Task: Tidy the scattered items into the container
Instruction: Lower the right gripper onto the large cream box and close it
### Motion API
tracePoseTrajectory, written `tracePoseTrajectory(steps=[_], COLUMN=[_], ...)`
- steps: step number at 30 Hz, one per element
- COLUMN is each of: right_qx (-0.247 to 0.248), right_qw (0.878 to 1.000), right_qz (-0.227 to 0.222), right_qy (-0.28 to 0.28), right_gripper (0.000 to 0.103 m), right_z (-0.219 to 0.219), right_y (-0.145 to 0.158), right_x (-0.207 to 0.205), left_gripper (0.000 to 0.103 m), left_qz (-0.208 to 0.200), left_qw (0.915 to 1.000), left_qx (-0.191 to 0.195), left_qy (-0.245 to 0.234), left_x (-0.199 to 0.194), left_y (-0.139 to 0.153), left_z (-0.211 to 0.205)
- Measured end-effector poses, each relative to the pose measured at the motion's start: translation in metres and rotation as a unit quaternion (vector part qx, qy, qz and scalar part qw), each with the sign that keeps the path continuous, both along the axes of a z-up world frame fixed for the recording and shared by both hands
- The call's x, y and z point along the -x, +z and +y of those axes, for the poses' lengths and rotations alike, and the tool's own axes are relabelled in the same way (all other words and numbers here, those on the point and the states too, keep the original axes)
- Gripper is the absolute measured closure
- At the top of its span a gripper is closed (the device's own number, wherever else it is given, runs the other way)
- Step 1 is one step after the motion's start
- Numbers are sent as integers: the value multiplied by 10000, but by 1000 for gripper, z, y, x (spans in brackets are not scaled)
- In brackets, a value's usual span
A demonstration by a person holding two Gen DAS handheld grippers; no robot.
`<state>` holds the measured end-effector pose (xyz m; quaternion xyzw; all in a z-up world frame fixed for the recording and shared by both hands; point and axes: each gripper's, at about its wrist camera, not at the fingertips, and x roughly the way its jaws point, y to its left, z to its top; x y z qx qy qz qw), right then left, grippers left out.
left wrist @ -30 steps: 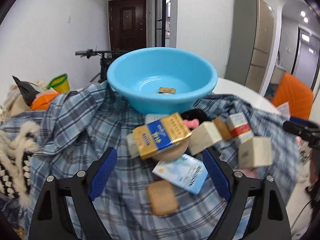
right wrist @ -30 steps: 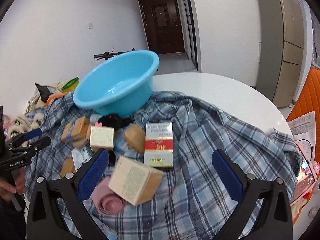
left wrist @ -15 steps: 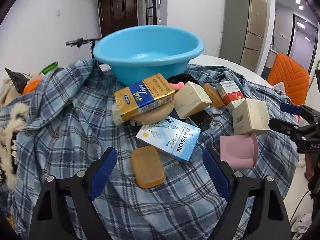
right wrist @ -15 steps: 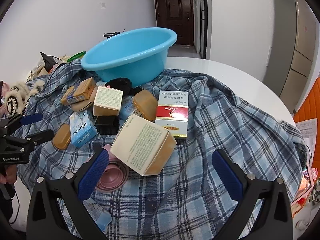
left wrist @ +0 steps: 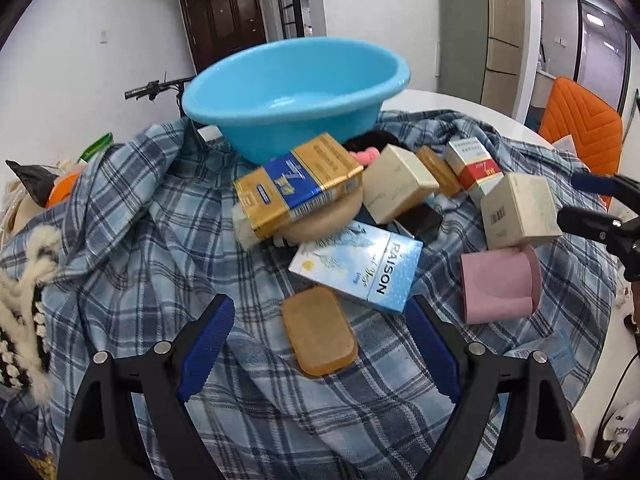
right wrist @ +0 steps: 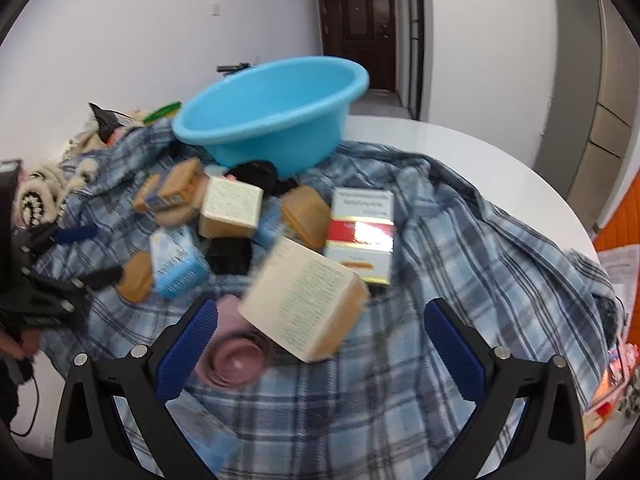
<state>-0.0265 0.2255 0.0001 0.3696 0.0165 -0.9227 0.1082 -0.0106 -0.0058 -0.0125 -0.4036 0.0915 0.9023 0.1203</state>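
Many small boxes lie on the plaid cloth (left wrist: 132,264), near the blue bowl (left wrist: 296,100) at the far side. We lower our left gripper (left wrist: 320,336), jaws apart, around the brown soap (left wrist: 319,330), squeezing gently. Our right gripper (right wrist: 320,344), also apart, straddles the cream box (right wrist: 304,300).

a home, dark wooden entry door (right wrist: 357,32) down a hallway; tall fridge (right wrist: 588,80), round white dining table (right wrist: 460,152), orange chair (left wrist: 580,128)

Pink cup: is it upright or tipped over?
Tipped. The pink cup lies on its side on the plaid cloth, its mouth facing the right wrist view, under a beige box.
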Motion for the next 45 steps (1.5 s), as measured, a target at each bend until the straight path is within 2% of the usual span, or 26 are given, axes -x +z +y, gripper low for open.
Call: tracePoseTrajectory(steps=[2,5,11,15,21,24,25,26,27,28,29,31,35,39,45], right_qx=[-186,-353,-392,-353,-628,-536,-480,-410,-307,-196,-84,34,-79,4,-21], right_qw=[9998,9993,9982,9979,9965,9967,9971,9976,9980,9981,9981,9982,9994,9995,9984], right_qz=[15,-10,-454,-544,-509,-585,-570,-546,-556,-585,-598,-584,-336,-279,-571], right_qy=[51,79,77,96,235,178,163,118,75,70,88,91,74,167,43], right_gripper=[0,0,0,0,0,1,2,23,23,29,43,44,45,45,44], right_z=[-7,-13,-12,-12,-27,-25,-23,-20,-17,-13,-10,-6,-4,-4,-2], right_y=[-1,-5,-25,-29,-31,-31,-31,-31,-30,-29,-26,-21,-9,-2,-26], right_x=[3,8,29,34,36,38,38,37,37,36,35,32,21,15,23], left_gripper=[14,14,14,14,14,14,14,14,14,14,14,14,14,14,14], left_qz=[-40,51,113,139,33,43,44,44,46,51,60,69,60,29,-19], left_qw=[9999,9998,9994,9992,9993,9992,9992,9992,9992,9991,9991,9990,9992,9994,9998], left_qx=[-88,-15,-51,-32,57,103,105,108,112,116,121,138,168,143,-34], left_qy=[-92,-185,-331,-378,-378,-386,-386,-386,-391,-396,-401,-409,-369,-305,-214], left_x=[-1,-2,0,1,7,7,7,7,8,8,8,9,16,27,35], left_y=[0,2,8,8,2,2,3,3,3,3,4,5,8,11,14], left_z=[2,8,13,15,15,14,14,14,14,14,14,13,10,7,3])
